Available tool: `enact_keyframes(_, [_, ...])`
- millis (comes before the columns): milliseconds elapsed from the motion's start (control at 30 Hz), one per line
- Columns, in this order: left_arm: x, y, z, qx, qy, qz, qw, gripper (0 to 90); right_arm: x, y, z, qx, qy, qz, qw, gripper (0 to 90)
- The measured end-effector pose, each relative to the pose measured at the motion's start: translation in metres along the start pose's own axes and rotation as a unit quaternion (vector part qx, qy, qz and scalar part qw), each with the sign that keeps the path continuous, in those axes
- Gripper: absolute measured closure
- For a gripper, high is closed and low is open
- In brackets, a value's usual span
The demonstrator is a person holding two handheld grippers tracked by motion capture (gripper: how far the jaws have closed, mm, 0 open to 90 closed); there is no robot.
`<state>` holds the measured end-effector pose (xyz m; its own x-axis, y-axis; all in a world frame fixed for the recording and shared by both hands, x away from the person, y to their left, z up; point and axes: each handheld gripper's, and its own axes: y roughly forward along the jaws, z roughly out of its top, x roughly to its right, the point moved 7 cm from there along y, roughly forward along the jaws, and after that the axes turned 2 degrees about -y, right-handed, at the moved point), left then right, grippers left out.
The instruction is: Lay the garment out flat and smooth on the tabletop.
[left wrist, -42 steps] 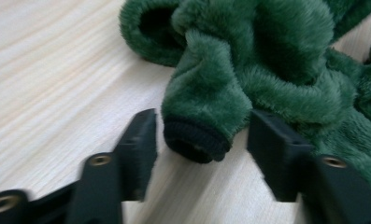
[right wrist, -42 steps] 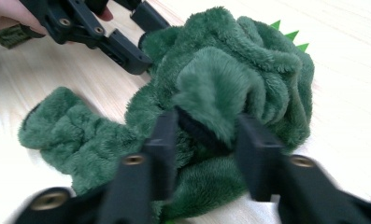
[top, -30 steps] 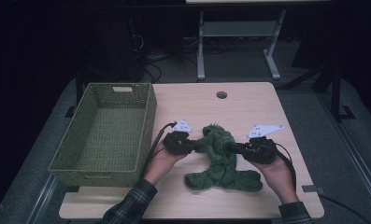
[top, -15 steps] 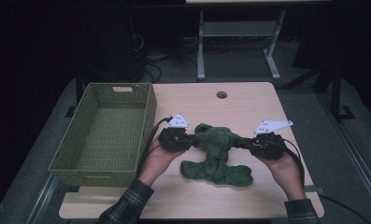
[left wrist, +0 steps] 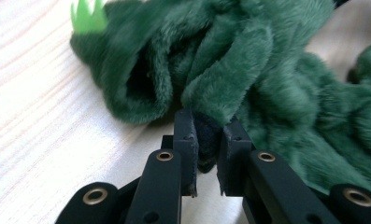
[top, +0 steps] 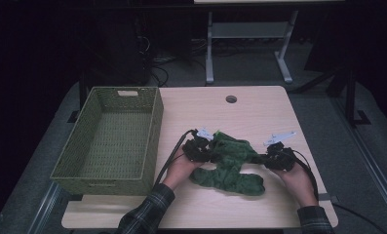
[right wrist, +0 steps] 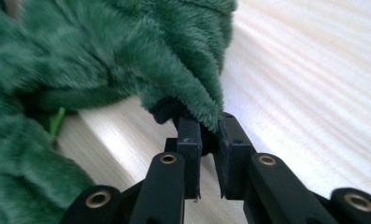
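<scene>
Both hands at the near edge: left gripper clenched on a fold of the green plush garment, pile bunched between its pads in the left gripper view; right gripper clamped on the opposite edge, cloth nipped between its jaws in the right gripper view. Change over the last second: both grippers have dropped and spread a little, and the garment, which sat as a taller bunch, now lies lower and wider across the table between them, lower part trailing toward the person. Reads as spreading or laying it flat, probably ahead of folding. Further out on the left, green woven basket unmoved, nothing inside.
</scene>
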<state>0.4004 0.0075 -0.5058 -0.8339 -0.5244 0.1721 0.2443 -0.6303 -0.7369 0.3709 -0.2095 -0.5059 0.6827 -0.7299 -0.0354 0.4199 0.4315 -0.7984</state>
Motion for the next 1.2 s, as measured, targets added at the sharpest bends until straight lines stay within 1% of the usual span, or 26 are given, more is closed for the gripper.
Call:
enact_keyframes(33, [0.000,0.002,0.000,0.005,-0.009,0.000,0.9999,78.8,0.000,0.004,-0.002,-0.005,0.001,0.004,1.0000,80.9])
enact_keyframes(133, [-0.001,0.003,0.000,0.001,-0.009,-0.003,0.9999,75.7,0.000,0.006,-0.003,-0.008,0.002,0.006,0.9999,80.5])
enact_keyframes(167, [0.000,0.003,-0.001,-0.004,-0.006,-0.003,1.0000,72.5,0.000,0.007,-0.004,-0.010,0.002,0.007,0.9999,79.8])
enact_keyframes(200, [-0.001,0.001,-0.002,-0.012,0.001,-0.002,0.9999,62.6,0.000,0.007,-0.005,-0.012,0.001,0.006,0.9999,73.5])
enact_keyframes(233, [0.000,-0.001,-0.002,-0.011,0.000,-0.003,0.9999,62.6,0.000,0.007,-0.005,-0.012,0.001,0.006,0.9999,73.5])
enact_keyframes(267, [0.002,-0.003,-0.001,-0.008,-0.004,-0.004,1.0000,57.8,-0.001,0.006,-0.005,-0.012,0.002,0.007,0.9999,68.1])
enact_keyframes(300, [0.003,-0.007,0.001,-0.002,-0.007,-0.007,1.0000,53.2,-0.001,0.002,-0.004,-0.006,0.007,0.009,0.9999,67.1])
enact_keyframes(333, [0.003,-0.012,0.002,0.004,-0.004,-0.010,0.9999,49.7,-0.001,-0.007,0.000,0.009,0.013,0.018,0.9997,63.6])
enact_keyframes(367, [0.004,-0.017,0.005,0.015,-0.007,-0.012,0.9998,49.7,-0.001,-0.007,0.000,0.009,0.013,0.018,0.9997,63.6])
enact_keyframes(400, [0.004,-0.022,0.008,0.021,-0.006,-0.011,0.9997,48.7,-0.001,-0.013,0.003,0.017,0.012,0.013,0.9997,63.4])
enact_keyframes(433, [0.004,-0.027,0.012,0.029,-0.008,-0.011,0.9995,48.2,0.000,-0.025,0.012,0.040,0.013,0.017,0.9990,63.3])
enact_keyframes(467, [0.003,-0.031,0.014,0.031,-0.003,-0.007,0.9995,48.2,0.000,-0.025,0.012,0.040,0.013,0.017,0.9990,63.3])
enact_keyframes(500, [0.003,-0.035,0.017,0.039,-0.006,-0.004,0.9992,48.2,0.001,-0.035,0.023,0.060,0.017,0.022,0.9978,63.2])
enact_keyframes(533, [0.003,-0.038,0.020,0.043,-0.004,-0.003,0.9990,48.2,0.003,-0.037,0.029,0.069,0.012,0.023,0.9973,63.1])
enact_keyframes(567, [0.001,-0.041,0.021,0.044,-0.001,-0.001,0.9990,48.2,0.003,-0.037,0.029,0.069,0.012,0.023,0.9973,63.1])
enact_keyframes(600, [0.001,-0.043,0.022,0.049,-0.005,0.002,0.9988,48.2,0.005,-0.040,0.042,0.073,0.005,0.022,0.9971,63.0])
enact_keyframes(633, [0.000,-0.044,0.022,0.052,-0.007,0.003,0.9986,48.2,0.005,-0.040,0.042,0.073,0.005,0.022,0.9971,63.0])
enact_keyframes(667, [0.000,-0.046,0.021,0.047,-0.003,0.004,0.9989,48.2,0.005,-0.041,0.049,0.074,0.002,0.022,0.9970,62.8])
enact_keyframes(700, [0.001,-0.045,0.021,0.053,-0.010,0.003,0.9985,47.9,0.006,-0.042,0.063,0.077,-0.007,0.023,0.9967,62.7])
enact_keyframes(733, [0.002,-0.046,0.019,0.049,-0.005,0.001,0.9988,47.9,0.006,-0.042,0.063,0.077,-0.007,0.023,0.9967,62.7])
enact_keyframes(800, [0.004,-0.046,0.017,0.048,-0.002,0.000,0.9988,47.5,0.006,-0.041,0.076,0.078,-0.015,0.022,0.9966,62.2])
enact_keyframes(833, [0.005,-0.047,0.016,0.043,0.004,0.000,0.9991,47.2,0.006,-0.041,0.082,0.081,-0.020,0.022,0.9963,62.4])
enact_keyframes(867, [0.004,-0.048,0.015,0.041,0.011,-0.001,0.9991,47.1,0.005,-0.039,0.089,0.080,-0.018,0.027,0.9962,62.4])
enact_keyframes(933, [0.005,-0.049,0.014,0.045,0.005,-0.002,0.9990,47.0,0.003,-0.032,0.100,0.076,-0.029,0.034,0.9961,62.4])
enact_keyframes(1033, [0.005,-0.050,0.011,0.044,0.004,-0.005,0.9990,46.8,0.000,-0.015,0.115,0.066,-0.032,0.051,0.9960,62.2])
enact_keyframes(1200, [0.002,-0.052,0.009,0.046,-0.001,-0.006,0.9989,46.8,-0.005,0.020,0.126,0.034,-0.046,0.077,0.9954,62.0])
